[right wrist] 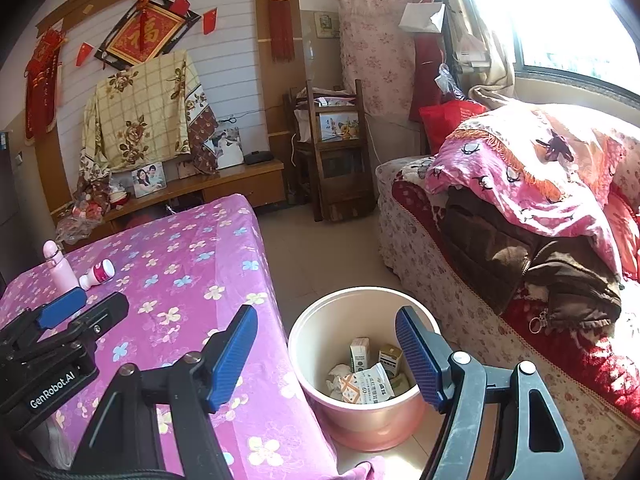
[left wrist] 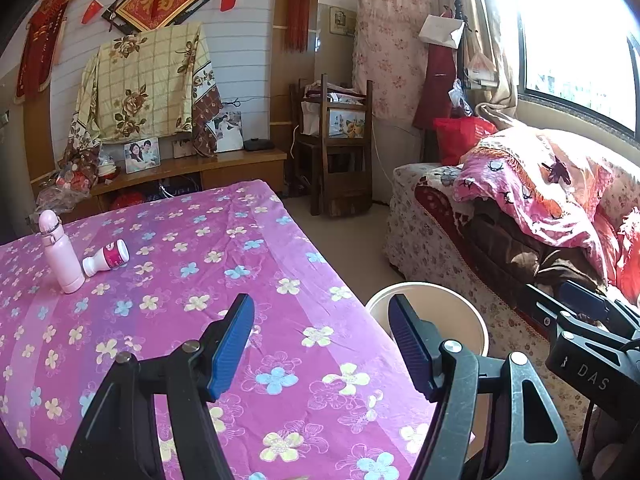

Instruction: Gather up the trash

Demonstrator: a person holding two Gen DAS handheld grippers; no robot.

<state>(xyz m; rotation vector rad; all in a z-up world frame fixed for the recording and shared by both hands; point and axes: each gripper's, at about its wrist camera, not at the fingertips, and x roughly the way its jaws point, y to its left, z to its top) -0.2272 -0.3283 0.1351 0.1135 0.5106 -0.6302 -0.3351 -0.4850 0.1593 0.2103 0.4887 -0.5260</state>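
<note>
Two tools, left tool (left wrist: 322, 346) and right tool (right wrist: 326, 356), gaped half-open, empty. Small bottle (left wrist: 106, 258), left of frame, lay touching upright pink flask (left wrist: 60, 252); careless grab risked toppling flask. Bin (right wrist: 360, 360) lower centre.

A pink round bin (right wrist: 360, 412) is stood upright on the floor beside the table, directly under the empty, parted right gripper (right wrist: 326, 356). Small cartons (right wrist: 359, 354), a crumpled printed packet (right wrist: 366, 386) and wadded paper are seen inside. A small white-pink bottle (right wrist: 97, 274) is left lying on its side far ahead-left.
</note>
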